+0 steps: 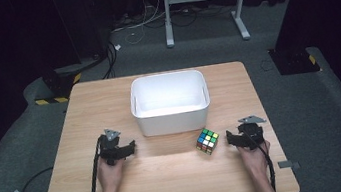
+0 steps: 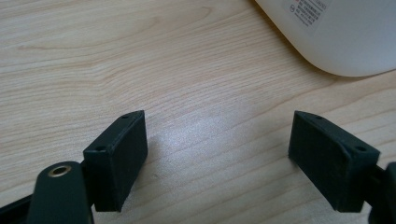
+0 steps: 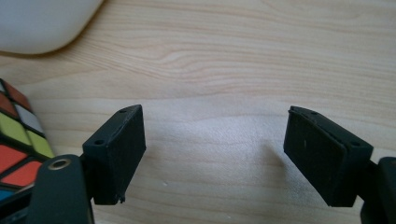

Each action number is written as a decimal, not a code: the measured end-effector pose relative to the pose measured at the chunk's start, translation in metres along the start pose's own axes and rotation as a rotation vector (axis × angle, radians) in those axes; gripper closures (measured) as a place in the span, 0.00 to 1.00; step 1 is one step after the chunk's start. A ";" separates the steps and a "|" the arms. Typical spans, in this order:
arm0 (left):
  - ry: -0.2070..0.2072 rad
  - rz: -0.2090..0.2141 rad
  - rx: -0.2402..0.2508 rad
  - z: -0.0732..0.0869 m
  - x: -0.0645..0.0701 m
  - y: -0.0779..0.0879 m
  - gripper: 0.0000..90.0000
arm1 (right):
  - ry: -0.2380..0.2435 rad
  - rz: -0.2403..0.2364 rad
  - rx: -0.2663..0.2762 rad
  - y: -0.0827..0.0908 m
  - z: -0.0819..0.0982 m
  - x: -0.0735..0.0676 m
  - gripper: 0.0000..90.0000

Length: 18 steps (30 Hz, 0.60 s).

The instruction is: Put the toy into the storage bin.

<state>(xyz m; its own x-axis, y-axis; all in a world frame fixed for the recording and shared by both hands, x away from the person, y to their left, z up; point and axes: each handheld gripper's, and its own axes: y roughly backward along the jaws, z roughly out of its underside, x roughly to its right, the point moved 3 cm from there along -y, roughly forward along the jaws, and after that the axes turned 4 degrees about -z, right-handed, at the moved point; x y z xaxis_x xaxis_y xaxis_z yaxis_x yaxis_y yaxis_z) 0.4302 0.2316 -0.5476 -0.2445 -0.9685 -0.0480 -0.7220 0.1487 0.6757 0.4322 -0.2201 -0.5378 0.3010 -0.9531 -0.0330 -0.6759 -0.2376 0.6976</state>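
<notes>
White bin (image 1: 172, 118) bare inside; puzzle cube (image 1: 207, 141) on table (image 1: 170, 182) beside it.

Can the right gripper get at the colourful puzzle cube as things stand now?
Probably yes. The right gripper sits on the table just beside the puzzle cube, with bare wood between them. Its jaws stand open with nothing between them. The white bin lies behind the cube, not in the way.
</notes>
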 end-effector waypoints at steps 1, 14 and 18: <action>0.000 0.000 0.000 0.000 0.000 0.000 0.22 | 0.007 -0.004 0.010 0.001 -0.001 -0.001 0.24; 0.001 0.001 0.000 0.000 0.000 0.000 0.22 | 0.047 -0.019 0.040 0.012 0.000 -0.015 0.24; 0.001 0.001 0.000 0.000 0.000 0.000 0.22 | 0.044 -0.023 0.047 0.014 0.002 -0.016 0.23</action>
<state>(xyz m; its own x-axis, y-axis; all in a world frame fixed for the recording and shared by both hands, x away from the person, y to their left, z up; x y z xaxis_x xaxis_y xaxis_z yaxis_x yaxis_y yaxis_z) 0.4301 0.2314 -0.5476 -0.2445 -0.9685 -0.0472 -0.7221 0.1493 0.6755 0.4167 -0.2089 -0.5288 0.3455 -0.9383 -0.0169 -0.6987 -0.2692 0.6628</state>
